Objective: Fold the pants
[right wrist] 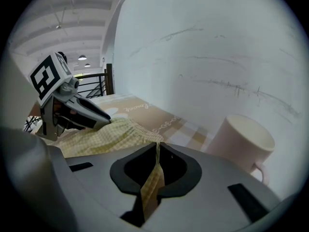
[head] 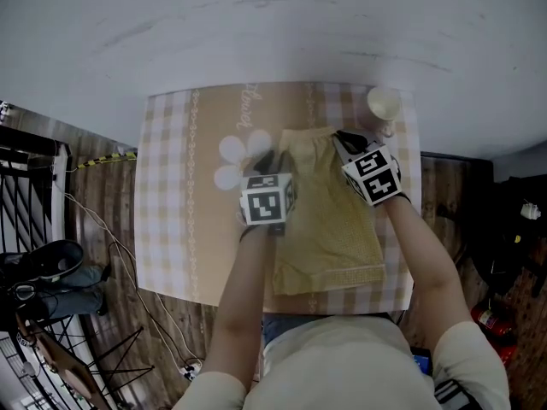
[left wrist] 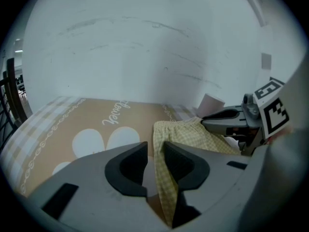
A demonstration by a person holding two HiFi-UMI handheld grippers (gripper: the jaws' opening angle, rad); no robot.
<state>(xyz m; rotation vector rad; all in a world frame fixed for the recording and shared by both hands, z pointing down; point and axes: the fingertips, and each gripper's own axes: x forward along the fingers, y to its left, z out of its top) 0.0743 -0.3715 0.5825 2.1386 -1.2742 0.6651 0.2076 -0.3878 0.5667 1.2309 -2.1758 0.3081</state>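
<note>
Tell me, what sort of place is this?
Likely an indoor workshop or loft: a beige checked tablecloth laid out beside a white wall, wooden plank floor, and a black metal railing.

Your head camera looks steeply down from well above the table [head: 171,195], taking in its whole top and the floor [head: 102,220] on either side. Each gripper camera rides close behind its own jaws, low over the table, facing the white wall [left wrist: 145,47]. The left gripper view catches the right gripper [left wrist: 207,120] at its right edge. The right gripper view catches the left gripper [right wrist: 104,121] at its left. All three views share the yellow pants [head: 329,220].
</note>
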